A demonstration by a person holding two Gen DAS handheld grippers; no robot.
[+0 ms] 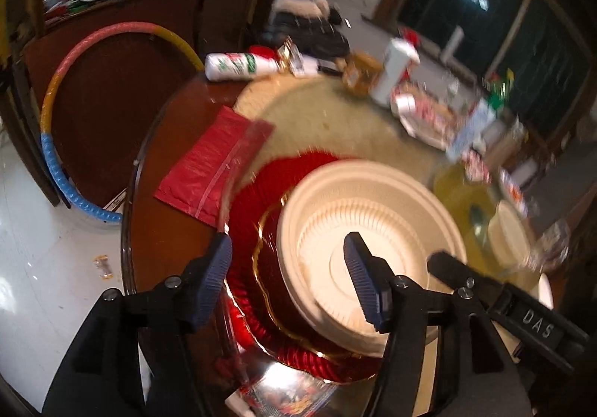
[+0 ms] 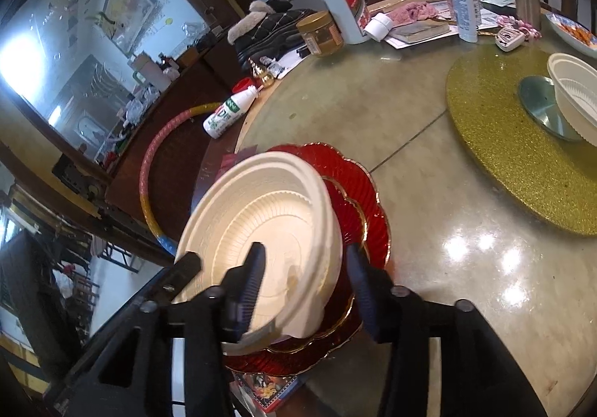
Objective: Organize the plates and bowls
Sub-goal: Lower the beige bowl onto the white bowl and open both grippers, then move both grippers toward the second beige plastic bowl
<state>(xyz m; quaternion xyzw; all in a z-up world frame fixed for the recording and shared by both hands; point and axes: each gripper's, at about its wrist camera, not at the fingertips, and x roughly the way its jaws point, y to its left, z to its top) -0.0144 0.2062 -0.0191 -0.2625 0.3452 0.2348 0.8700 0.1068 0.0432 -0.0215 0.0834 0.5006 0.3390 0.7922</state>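
Cluttered round table (image 2: pixel 429 193): cream bowls (image 2: pixel 268 230) sit stacked on red scalloped plates (image 2: pixel 358 185) at the near edge, left gripper (image 1: pixel 289 279) and right gripper (image 2: pixel 306 290) both parted, each straddling the bowl rim without pinching it, another cream bowl (image 2: pixel 574 96) on the gold turntable (image 2: pixel 503 163).

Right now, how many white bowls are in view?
2. One white bowl sits on the red plates between both grippers; another white bowl stands on the gold mat. Nested bowls could be hidden.
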